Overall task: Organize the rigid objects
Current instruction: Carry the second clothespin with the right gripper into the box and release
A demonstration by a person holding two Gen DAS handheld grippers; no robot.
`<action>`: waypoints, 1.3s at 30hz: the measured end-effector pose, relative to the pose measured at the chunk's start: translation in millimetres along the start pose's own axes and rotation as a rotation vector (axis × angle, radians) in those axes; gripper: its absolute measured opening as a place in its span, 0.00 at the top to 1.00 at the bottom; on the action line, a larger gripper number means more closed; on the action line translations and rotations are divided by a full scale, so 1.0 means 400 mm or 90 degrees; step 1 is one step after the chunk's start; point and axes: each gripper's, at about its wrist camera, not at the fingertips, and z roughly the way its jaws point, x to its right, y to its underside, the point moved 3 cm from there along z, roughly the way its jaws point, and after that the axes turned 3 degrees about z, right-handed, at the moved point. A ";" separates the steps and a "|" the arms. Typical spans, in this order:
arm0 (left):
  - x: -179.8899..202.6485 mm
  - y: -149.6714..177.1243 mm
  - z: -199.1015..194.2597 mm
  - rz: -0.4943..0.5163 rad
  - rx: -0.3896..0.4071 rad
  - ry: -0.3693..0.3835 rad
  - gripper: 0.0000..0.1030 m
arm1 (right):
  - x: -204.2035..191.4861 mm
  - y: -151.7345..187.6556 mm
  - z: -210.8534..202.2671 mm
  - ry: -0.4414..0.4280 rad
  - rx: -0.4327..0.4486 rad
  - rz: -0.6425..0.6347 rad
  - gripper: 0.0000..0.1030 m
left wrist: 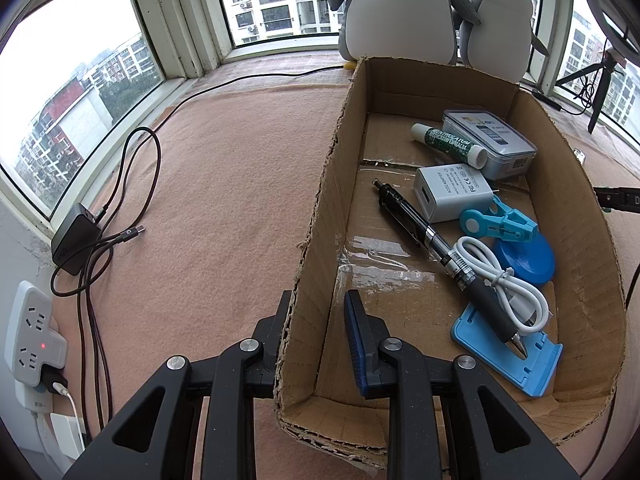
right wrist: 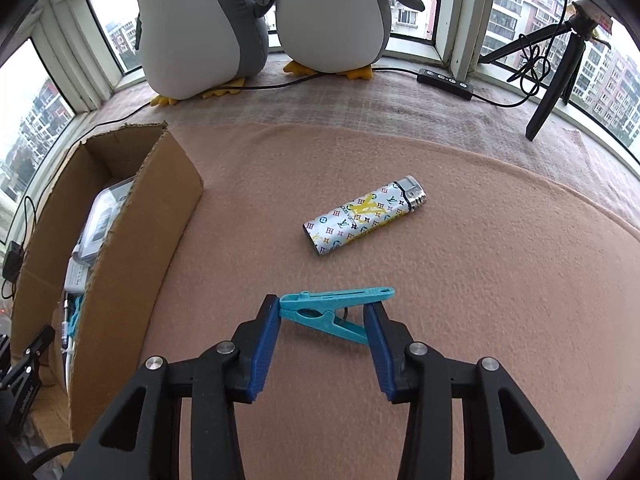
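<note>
An open cardboard box (left wrist: 560, 200) stands on the pink blanket. It holds a black pen (left wrist: 432, 240), a white adapter (left wrist: 452, 192), a green tube (left wrist: 448, 142), a clear case (left wrist: 492, 140), a blue clip (left wrist: 500, 220), a white cable (left wrist: 508, 288) and a blue stand (left wrist: 512, 360). My left gripper (left wrist: 316, 312) is shut on the box's near left wall, one finger outside and one inside. On the blanket right of the box (right wrist: 136, 220), a teal clothes peg (right wrist: 332, 300) lies crosswise between my right gripper's (right wrist: 322, 312) pads, which touch both its ends. A patterned lighter (right wrist: 364, 220) lies beyond it.
Two plush penguins (right wrist: 328, 20) sit at the window behind the box. A black charger (left wrist: 76, 236) with looped cables and a white power strip (left wrist: 32, 328) lie at the left edge. A tripod leg (right wrist: 552, 92) and a black inline controller (right wrist: 444, 80) are at the back right.
</note>
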 end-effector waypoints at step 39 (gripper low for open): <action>-0.001 -0.001 0.000 -0.002 0.001 0.001 0.75 | -0.362 -0.012 -0.193 -0.145 0.072 -0.178 0.62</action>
